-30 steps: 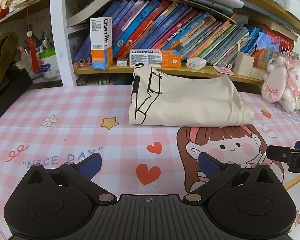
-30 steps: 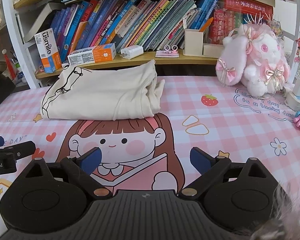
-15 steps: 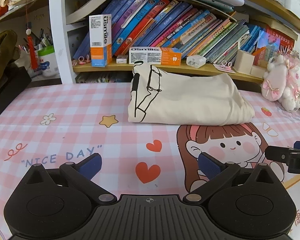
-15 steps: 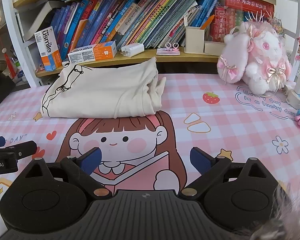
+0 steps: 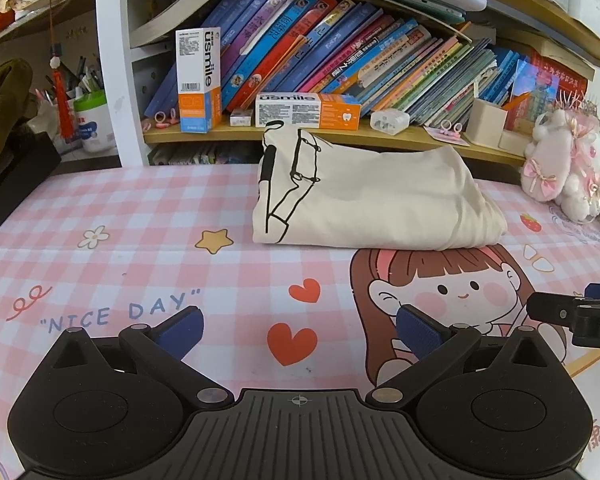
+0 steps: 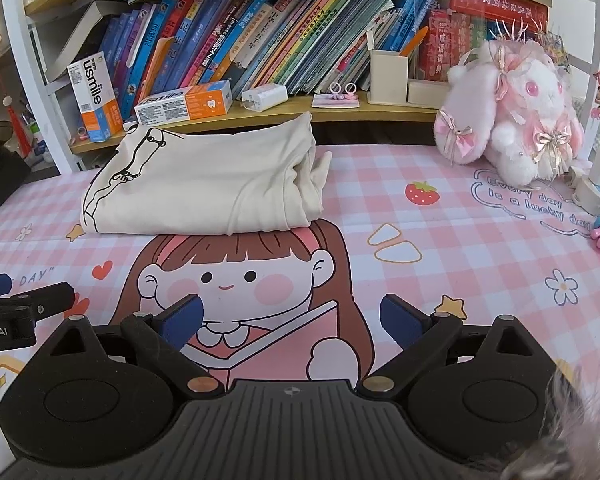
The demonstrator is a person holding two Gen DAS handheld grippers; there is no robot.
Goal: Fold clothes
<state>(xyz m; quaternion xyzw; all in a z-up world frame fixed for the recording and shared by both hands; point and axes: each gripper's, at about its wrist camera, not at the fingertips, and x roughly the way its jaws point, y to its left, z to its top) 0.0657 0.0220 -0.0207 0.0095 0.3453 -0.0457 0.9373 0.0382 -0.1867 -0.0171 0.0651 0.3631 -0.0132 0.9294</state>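
Observation:
A cream garment (image 5: 372, 200) with a black line drawing lies folded into a compact rectangle at the back of the pink checked mat (image 5: 140, 216), just under the shelf. The right wrist view shows the same folded garment (image 6: 204, 188) with its layered edges at the right end. My left gripper (image 5: 298, 326) hovers open over the mat, well short of the garment, nothing between its blue pads. My right gripper (image 6: 292, 322) is open too, above the cartoon girl print, also empty. Each gripper's tip shows at the edge of the other's view.
A wooden shelf (image 5: 340, 136) with leaning books and toothpaste boxes runs right behind the garment. A pink plush rabbit (image 6: 516, 116) sits at the back right of the mat. A dark bag (image 5: 4, 140) stands at the far left. A power strip (image 6: 596, 192) lies at the right edge.
Both views have drifted very slightly; the garment sits a touch lower in the frames. Both grippers stay open and empty, and the garment has not been touched.

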